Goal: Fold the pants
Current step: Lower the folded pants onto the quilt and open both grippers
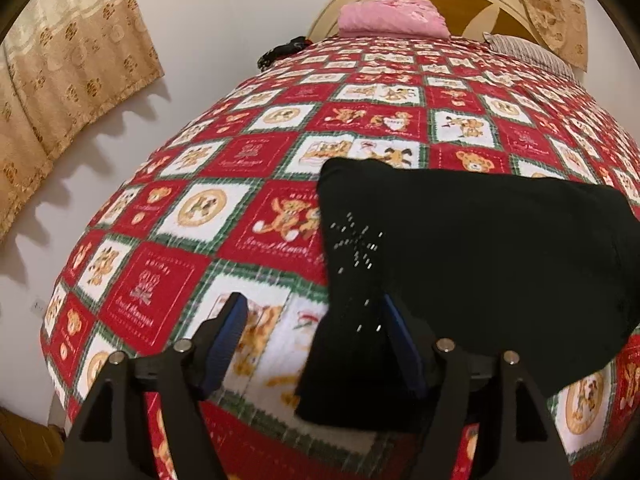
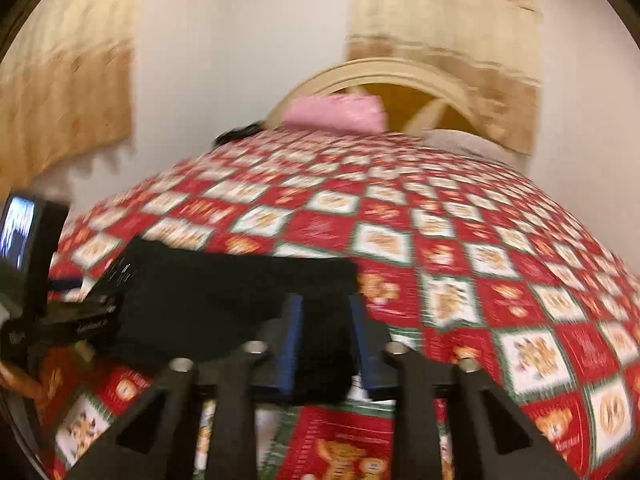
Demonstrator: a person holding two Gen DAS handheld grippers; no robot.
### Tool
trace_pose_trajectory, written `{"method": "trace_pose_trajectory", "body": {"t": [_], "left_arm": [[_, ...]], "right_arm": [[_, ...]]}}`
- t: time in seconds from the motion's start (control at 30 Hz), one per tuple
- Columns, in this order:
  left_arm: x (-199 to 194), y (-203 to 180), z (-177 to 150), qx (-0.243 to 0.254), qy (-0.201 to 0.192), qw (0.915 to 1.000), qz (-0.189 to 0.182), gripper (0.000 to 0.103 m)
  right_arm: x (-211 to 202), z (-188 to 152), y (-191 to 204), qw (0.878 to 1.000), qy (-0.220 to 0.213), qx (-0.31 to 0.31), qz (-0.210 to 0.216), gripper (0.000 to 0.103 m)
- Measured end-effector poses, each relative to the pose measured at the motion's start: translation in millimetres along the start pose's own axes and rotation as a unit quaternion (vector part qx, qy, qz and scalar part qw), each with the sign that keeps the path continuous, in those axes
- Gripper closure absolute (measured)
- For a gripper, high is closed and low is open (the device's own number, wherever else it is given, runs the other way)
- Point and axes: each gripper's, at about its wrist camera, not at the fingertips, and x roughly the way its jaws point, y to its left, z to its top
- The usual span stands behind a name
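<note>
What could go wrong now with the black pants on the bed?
1. The left gripper stands open, its pads not pressing the black pants; a corner between them may snag if it pulls away.
2. The right gripper looks closed on the pants' edge; lifting may undo the fold.
3. The right wrist view is blurred, so placement may be imprecise.

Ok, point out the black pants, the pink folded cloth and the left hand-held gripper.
black pants (image 1: 480, 248), left wrist view, middle of the fabric.
pink folded cloth (image 1: 390, 18), left wrist view, front face.
left hand-held gripper (image 1: 312, 332), left wrist view, between fingertips.
</note>
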Motion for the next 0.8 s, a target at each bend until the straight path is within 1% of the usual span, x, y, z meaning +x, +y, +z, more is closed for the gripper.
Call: {"method": "trace_pose_trajectory", "body": {"t": [0.1, 0.13, 0.17, 0.2, 0.27, 0.37, 0.47, 0.53, 0.6, 0.7, 0.8], "left_arm": [[-4.3, 4.8, -4.0, -0.005, 0.001, 1.0, -0.003, 0.03], [-5.8, 5.7, -5.2, -0.005, 0.002, 1.0, -0.002, 0.03], [-7.4, 6.5, -6.2, -0.004, 0.001, 1.0, 0.0, 0.03], [-8.8, 7.0, -6.7, -0.003, 0.001, 1.0, 0.0, 0.03], [-12.3, 9.1, -8.2, -0.004, 0.0, 1.0, 0.002, 0.03], [-20.2, 13.1, -9.0, -0.016, -0.004, 0.9999, 0.002, 0.03], [-38.2, 9.8, -5.4, -0.013, -0.043, 0.999, -0.003, 0.03], [-48.3, 2.0, 1.1, -0.007, -0.074, 0.997, -0.021, 0.03], [-51.0, -8.9, 8.6, -0.002, -0.094, 0.9945, -0.045, 0.03], [-43.5, -23.9, 17.1, 0.006, -0.096, 0.9927, -0.073, 0.03], [-30.2, -40.4, 20.4, 0.01, -0.086, 0.9913, -0.1, 0.03]], "right_arm": [[25.8, -5.8, 2.6, 0.999, 0.045, 0.003, 0.008, 0.087], [41.7, -11.2, -1.5, 0.997, 0.078, 0.02, 0.015, 0.087], [50.0, -14.8, -5.0, 0.995, 0.093, 0.032, 0.019, 0.087], [55.9, -18.2, -10.1, 0.994, 0.098, 0.047, 0.021, 0.087], [53.7, -17.6, -13.6, 0.993, 0.096, 0.056, 0.028, 0.087], [52.9, -20.4, -11.7, 0.994, 0.093, 0.05, 0.027, 0.087], [49.8, -23.2, -10.7, 0.995, 0.087, 0.05, 0.028, 0.087], [48.6, -23.7, -13.8, 0.994, 0.085, 0.057, 0.034, 0.087], [47.9, -25.0, -17.2, 0.994, 0.082, 0.066, 0.042, 0.087], [45.0, -27.5, -21.1, 0.993, 0.079, 0.072, 0.046, 0.087], [45.1, -27.7, -20.0, 0.993, 0.078, 0.071, 0.044, 0.087]]}}
